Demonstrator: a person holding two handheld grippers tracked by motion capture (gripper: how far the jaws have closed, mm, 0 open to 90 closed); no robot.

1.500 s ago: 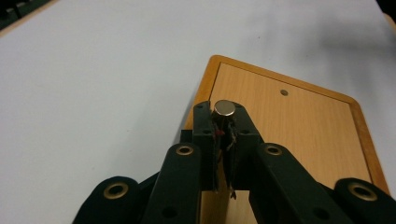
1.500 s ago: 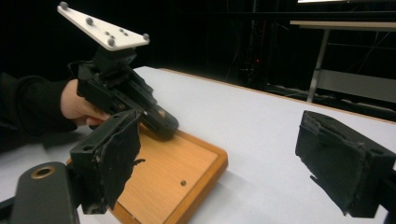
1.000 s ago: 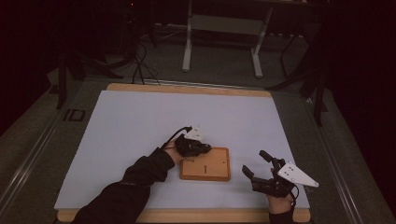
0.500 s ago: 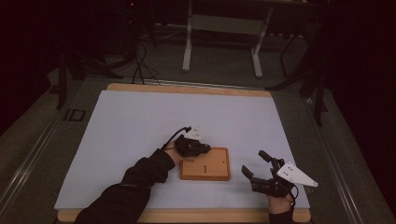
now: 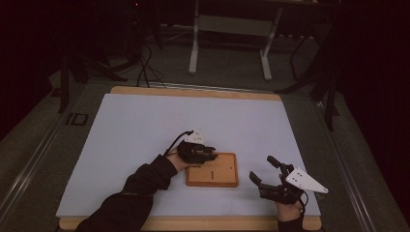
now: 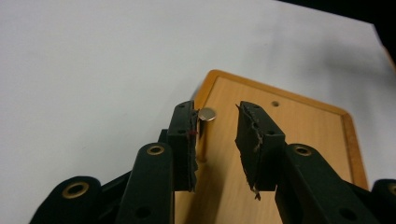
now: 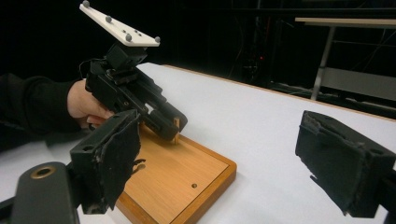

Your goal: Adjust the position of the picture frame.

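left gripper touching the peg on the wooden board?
Cannot tell. In the left gripper view the peg stands right against one pad of the left gripper, no clear gap; the other pad is apart. Its jaws have just been opening.

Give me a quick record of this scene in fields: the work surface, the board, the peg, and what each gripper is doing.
surface: white sheet on the table
board: flat rectangular wooden board with small holes
peg: thin upright wooden peg with round head standing at the board's corner
left gripper: jaws have just been opening; peg between its fingers, against one pad, the other pad clear of it
right gripper: open, holding nothing, beside the board
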